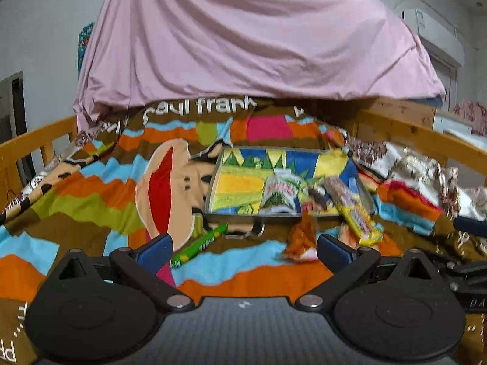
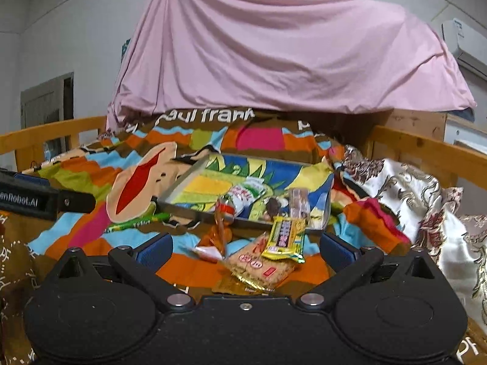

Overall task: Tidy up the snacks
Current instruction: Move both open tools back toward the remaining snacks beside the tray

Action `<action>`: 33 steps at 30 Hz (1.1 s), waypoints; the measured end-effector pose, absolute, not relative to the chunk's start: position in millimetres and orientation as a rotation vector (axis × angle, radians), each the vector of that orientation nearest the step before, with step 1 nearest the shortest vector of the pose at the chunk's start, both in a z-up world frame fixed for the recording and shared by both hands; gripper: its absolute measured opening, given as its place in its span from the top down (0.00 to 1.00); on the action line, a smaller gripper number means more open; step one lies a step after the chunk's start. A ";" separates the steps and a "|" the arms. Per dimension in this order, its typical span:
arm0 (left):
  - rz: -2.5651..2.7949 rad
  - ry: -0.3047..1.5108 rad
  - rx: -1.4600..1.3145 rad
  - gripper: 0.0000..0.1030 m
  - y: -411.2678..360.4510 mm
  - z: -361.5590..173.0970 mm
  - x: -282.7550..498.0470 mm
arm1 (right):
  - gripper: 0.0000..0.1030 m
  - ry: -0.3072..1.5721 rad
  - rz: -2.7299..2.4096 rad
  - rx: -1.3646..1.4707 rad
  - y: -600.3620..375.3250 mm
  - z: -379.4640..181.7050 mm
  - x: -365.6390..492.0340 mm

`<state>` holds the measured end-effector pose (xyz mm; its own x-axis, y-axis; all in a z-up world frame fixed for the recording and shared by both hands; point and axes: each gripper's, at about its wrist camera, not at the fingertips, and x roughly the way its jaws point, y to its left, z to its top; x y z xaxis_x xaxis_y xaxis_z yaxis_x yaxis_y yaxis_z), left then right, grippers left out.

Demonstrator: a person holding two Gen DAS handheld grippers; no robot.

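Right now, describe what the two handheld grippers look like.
Both are matte black. The left gripper and right gripper each have two round black housings, angled linkage arms with silver pivot screws, and blue textured fingertip pads. The right view shows white "enRobot.AI" lettering on the left gripper's side. No sleeves show.

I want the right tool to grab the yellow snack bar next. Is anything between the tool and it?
Nothing visible blocks it. The right tool is open, and the yellow snack bar lies straight ahead on top of a tan cracker packet, leaning against the tray's near rim. An orange packet lies just left of it.
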<state>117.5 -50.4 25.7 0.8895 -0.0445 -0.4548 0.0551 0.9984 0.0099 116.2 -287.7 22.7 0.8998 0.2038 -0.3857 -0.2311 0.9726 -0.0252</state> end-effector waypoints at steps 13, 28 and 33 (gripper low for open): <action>-0.024 0.566 0.025 0.00 -38.9 -6.2 125.1 | 0.01 0.537 0.187 -0.077 -285.5 4.0 136.3; 0.014 0.622 0.023 0.00 -26.0 -18.8 133.2 | 0.01 0.584 0.197 -0.088 -281.8 -0.2 143.7; 0.027 0.632 0.030 0.00 -29.1 -18.1 136.4 | 0.01 0.587 0.206 -0.089 -280.6 0.7 144.6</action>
